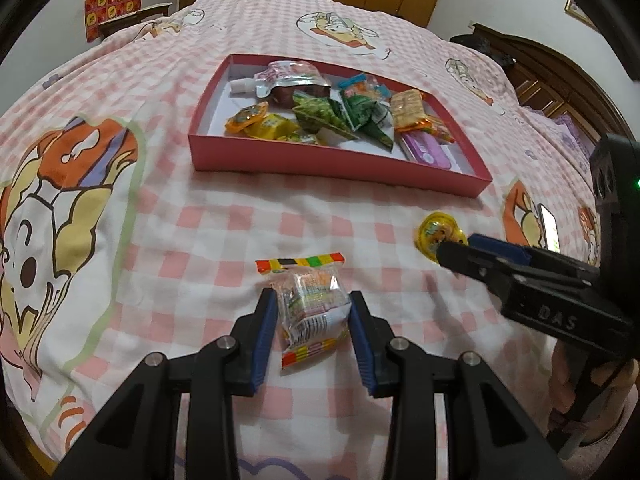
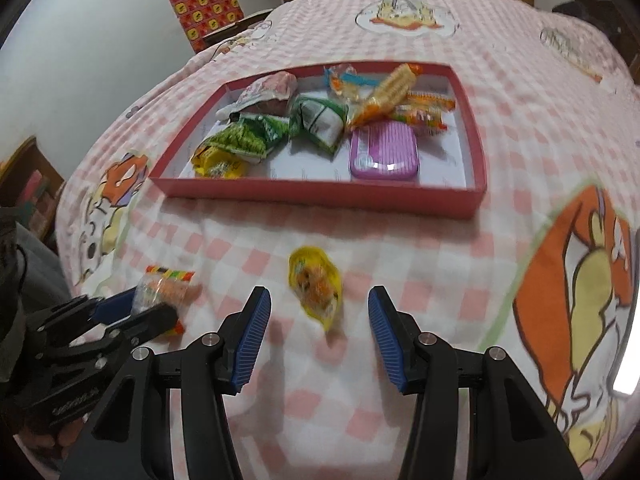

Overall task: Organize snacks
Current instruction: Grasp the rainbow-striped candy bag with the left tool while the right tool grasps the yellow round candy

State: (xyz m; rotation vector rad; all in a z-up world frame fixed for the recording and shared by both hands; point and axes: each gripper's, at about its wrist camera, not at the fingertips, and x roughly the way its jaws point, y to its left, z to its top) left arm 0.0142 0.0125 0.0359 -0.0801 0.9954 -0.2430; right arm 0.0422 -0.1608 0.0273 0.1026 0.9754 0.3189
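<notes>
A clear snack packet (image 1: 314,312) with striped ends lies on the pink checked bed sheet, and my left gripper (image 1: 313,294) is shut on it, a blue pad pressed against each side. The same packet (image 2: 162,288) and left gripper (image 2: 154,304) show at the lower left of the right wrist view. A round yellow jelly cup (image 2: 316,288) lies on the sheet between the spread fingers of my right gripper (image 2: 319,292), which is open and not touching it. In the left wrist view the right gripper (image 1: 456,245) sits at the yellow cup (image 1: 434,236).
A shallow red box (image 1: 332,164) (image 2: 320,196) beyond both grippers holds several snack packets and a purple tin (image 2: 384,152). A lit phone (image 1: 549,226) lies on the sheet at the right. A wooden headboard (image 1: 560,76) stands behind it.
</notes>
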